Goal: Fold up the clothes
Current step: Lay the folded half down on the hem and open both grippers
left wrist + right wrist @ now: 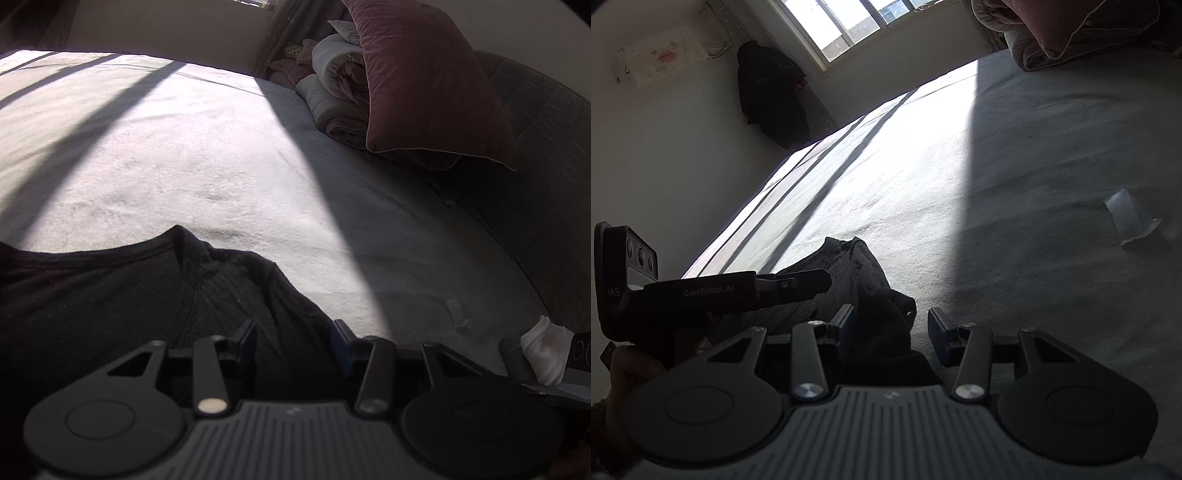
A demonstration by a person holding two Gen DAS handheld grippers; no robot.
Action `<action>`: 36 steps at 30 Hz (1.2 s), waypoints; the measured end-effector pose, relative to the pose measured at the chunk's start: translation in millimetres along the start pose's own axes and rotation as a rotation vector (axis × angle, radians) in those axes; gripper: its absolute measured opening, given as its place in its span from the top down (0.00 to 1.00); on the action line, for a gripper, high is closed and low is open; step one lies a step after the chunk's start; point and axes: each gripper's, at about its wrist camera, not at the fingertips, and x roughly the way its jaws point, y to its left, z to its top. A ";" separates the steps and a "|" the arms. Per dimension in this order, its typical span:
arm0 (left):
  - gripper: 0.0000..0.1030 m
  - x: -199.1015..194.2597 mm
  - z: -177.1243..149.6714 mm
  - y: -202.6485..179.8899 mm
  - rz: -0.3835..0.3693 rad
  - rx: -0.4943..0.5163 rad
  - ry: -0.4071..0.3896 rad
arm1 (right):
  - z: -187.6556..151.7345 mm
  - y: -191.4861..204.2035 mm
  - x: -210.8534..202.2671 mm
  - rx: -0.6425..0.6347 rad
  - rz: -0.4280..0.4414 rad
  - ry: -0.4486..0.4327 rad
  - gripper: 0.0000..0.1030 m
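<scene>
A black garment [110, 295] lies bunched at the near edge of a pale bed sheet [203, 155], its neckline seam facing the sunlit patch. In the left wrist view my left gripper [294, 338] hovers low over it with jaws apart; black cloth fills the gap, and the pads do not visibly press it. In the right wrist view my right gripper [892, 326] also stands with jaws apart around a raised fold of the garment [871, 295]; bare sheet shows beside its right finger. The left gripper [822, 282] reaches in from the left over the same cloth.
A maroon pillow [424, 81] leans on folded quilts [332, 92] at the bed's head, by a dark padded headboard [535, 192]. A curled strip of clear tape [1126, 218] lies on the sheet. A dark coat [772, 92] hangs by the window [842, 26].
</scene>
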 end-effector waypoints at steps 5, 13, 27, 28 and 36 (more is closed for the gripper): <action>0.68 -2.1 -10.4 19.6 -0.071 -0.039 -0.050 | -2.0 20.2 4.0 -0.079 0.081 0.017 0.56; 0.68 -6.2 -6.8 40.9 -0.192 -0.173 -0.024 | -20.2 56.3 30.3 -0.253 0.135 0.164 0.56; 0.68 0.7 -8.7 35.5 -0.140 -0.119 -0.023 | 2.2 19.6 6.2 -0.136 0.047 0.019 0.55; 0.68 0.5 -8.8 35.7 -0.140 -0.119 -0.023 | 0.6 18.9 11.0 -0.135 0.036 0.031 0.56; 0.68 0.1 -8.1 33.8 -0.117 -0.094 -0.031 | -10.9 28.0 26.6 -0.191 -0.003 0.078 0.93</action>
